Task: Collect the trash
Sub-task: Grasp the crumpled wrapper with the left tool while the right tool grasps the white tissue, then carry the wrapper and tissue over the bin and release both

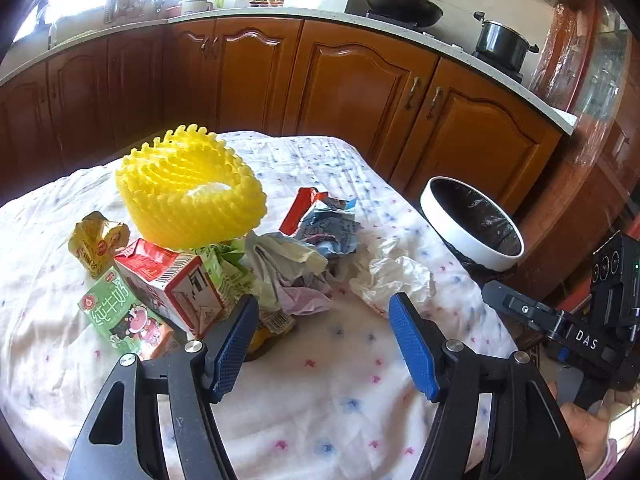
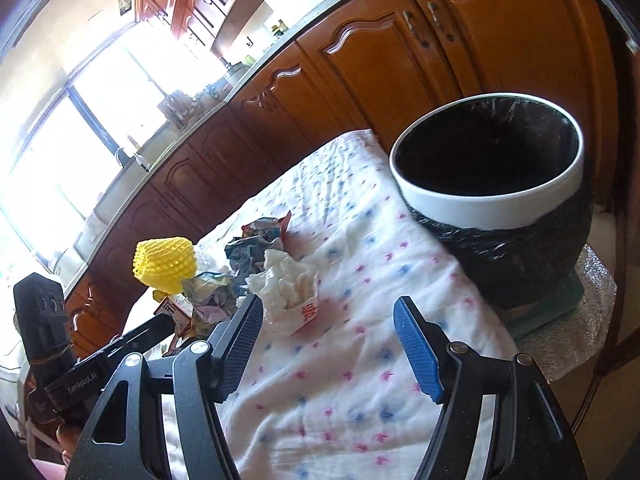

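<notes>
In the left wrist view, the left gripper [image 1: 322, 312] is hovering low over the flowered cloth [image 1: 320, 400], its blue-padded jaws standing wide apart and gripping nothing. Just past its left finger, at about eleven o'clock, a red and white carton [image 1: 172, 280] is lying on its side, with a green milk box [image 1: 120, 312] leaning against it at ten o'clock and a yellow-green wrapper [image 1: 98, 240] sitting a little farther off. A yellow foam net [image 1: 190, 196] is resting on top of the carton. At twelve o'clock a heap of crumpled wrappers [image 1: 316, 240] is lying in the middle of the cloth, and a white crumpled tissue [image 1: 394, 276] is sitting just beyond the right finger at one o'clock. Farther out at two o'clock, the white-rimmed bin [image 1: 472, 224] with its black liner is standing beside the table edge. Behind everything, brown cabinets [image 1: 352, 88] are running under a counter where a wok [image 1: 404, 4] and a pot [image 1: 502, 40] are sitting. In the right wrist view, the right gripper [image 2: 328, 320] is likewise holding its jaws wide and empty over the cloth [image 2: 340, 380], with the tissue [image 2: 286, 288] touching the tip of its left finger at eleven o'clock, the foam net [image 2: 166, 264] farther at ten o'clock, and the bin [image 2: 488, 204] looming at one o'clock.
</notes>
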The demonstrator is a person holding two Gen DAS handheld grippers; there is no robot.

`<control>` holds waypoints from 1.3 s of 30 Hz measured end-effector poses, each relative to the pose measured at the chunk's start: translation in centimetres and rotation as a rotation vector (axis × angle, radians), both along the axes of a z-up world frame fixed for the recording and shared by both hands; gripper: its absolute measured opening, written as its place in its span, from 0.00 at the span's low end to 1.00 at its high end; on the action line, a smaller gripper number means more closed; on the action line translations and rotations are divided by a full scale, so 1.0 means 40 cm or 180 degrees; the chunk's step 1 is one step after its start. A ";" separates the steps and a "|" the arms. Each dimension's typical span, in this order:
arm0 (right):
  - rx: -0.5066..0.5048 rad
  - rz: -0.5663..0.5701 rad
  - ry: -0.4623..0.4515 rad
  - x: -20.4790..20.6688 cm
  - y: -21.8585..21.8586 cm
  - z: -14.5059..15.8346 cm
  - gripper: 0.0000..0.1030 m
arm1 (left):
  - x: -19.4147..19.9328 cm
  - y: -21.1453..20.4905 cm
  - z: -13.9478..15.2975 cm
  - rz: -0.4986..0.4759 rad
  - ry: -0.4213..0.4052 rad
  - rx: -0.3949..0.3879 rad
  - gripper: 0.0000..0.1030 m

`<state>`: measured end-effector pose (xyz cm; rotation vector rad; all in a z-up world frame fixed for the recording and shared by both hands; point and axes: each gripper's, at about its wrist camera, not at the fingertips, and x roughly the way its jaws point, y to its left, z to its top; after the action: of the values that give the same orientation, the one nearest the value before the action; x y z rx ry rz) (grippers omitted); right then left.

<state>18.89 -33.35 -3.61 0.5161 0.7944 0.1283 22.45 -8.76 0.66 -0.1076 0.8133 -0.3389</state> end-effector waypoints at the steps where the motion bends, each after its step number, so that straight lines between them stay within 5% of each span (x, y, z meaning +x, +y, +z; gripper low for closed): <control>1: -0.0006 0.0032 0.0006 0.006 0.012 -0.003 0.68 | 0.010 -0.002 -0.002 0.0001 0.0003 0.0014 0.65; 9: -0.0155 0.0216 0.0020 0.068 0.082 -0.020 0.67 | 0.104 -0.027 -0.035 -0.0049 0.0169 0.0172 0.57; 14: -0.0276 0.0296 0.0126 0.114 0.106 -0.050 0.65 | 0.167 -0.032 -0.064 -0.0188 0.0317 0.0182 0.21; 17: -0.0300 0.0360 0.0208 0.144 0.121 -0.074 0.59 | 0.198 -0.026 -0.063 -0.0207 0.0320 0.0159 0.16; 19: -0.0337 0.0404 0.0258 0.162 0.129 -0.088 0.38 | 0.219 -0.018 -0.059 -0.0200 0.0280 0.0152 0.14; 22: -0.0376 0.0433 0.0239 0.174 0.132 -0.091 0.22 | 0.240 -0.009 -0.041 -0.0173 0.0170 0.0187 0.13; 39: -0.0451 0.0117 -0.0155 0.152 0.021 0.031 0.20 | 0.285 -0.110 0.030 -0.0408 -0.0135 0.0145 0.12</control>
<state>24.97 -32.52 -2.38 0.3634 0.7596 0.1171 33.85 -13.17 1.85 -0.0056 0.7873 -0.4419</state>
